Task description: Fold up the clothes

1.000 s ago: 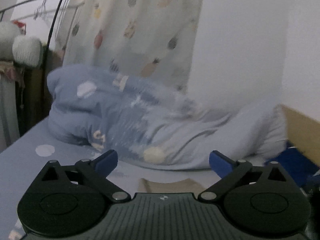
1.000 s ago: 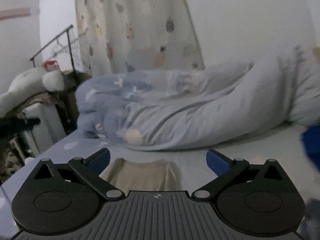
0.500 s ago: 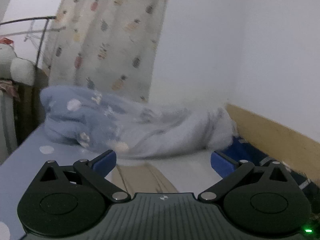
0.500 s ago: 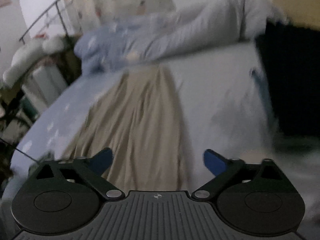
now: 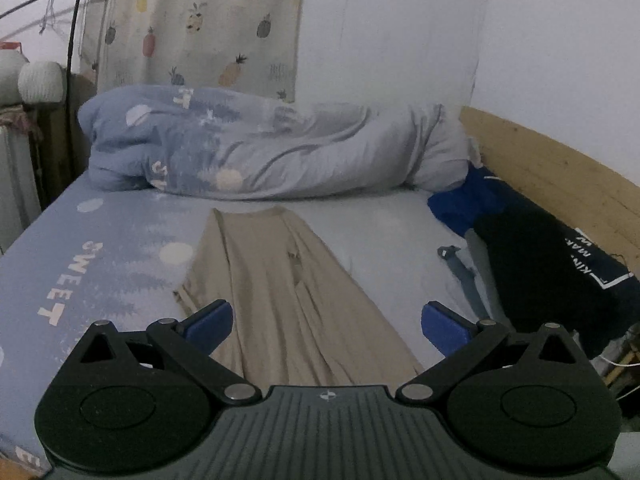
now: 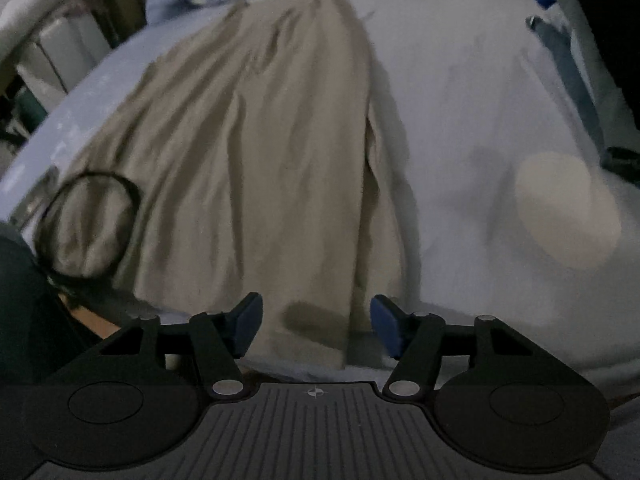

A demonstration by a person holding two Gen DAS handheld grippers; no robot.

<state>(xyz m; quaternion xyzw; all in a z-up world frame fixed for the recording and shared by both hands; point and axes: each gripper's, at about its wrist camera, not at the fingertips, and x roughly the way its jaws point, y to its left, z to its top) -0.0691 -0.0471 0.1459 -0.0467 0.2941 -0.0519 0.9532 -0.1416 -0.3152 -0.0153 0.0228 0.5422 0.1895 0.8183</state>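
A long beige garment (image 5: pixel 280 280) lies flat lengthwise on the bed, with its narrow end toward the rolled duvet. It also fills the right wrist view (image 6: pixel 256 152). My left gripper (image 5: pixel 326 326) is open and empty, held above the garment's near part. My right gripper (image 6: pixel 316 322) is partly open, low over the garment's near right corner, with the cloth edge between its blue fingertips (image 6: pixel 384 326). The jaws do not touch the cloth.
A rolled blue-grey duvet (image 5: pixel 260 152) lies across the far end of the bed. Dark blue and black clothes (image 5: pixel 544 264) are piled at the right by the wooden bed board (image 5: pixel 560 176). A black ring-shaped band (image 6: pixel 86 226) lies on the garment's left edge.
Both grippers tilted down from the duvet and wall toward the bed. The right gripper dropped close to the garment's near corner and its jaws narrowed. The left gripper stayed wide open.
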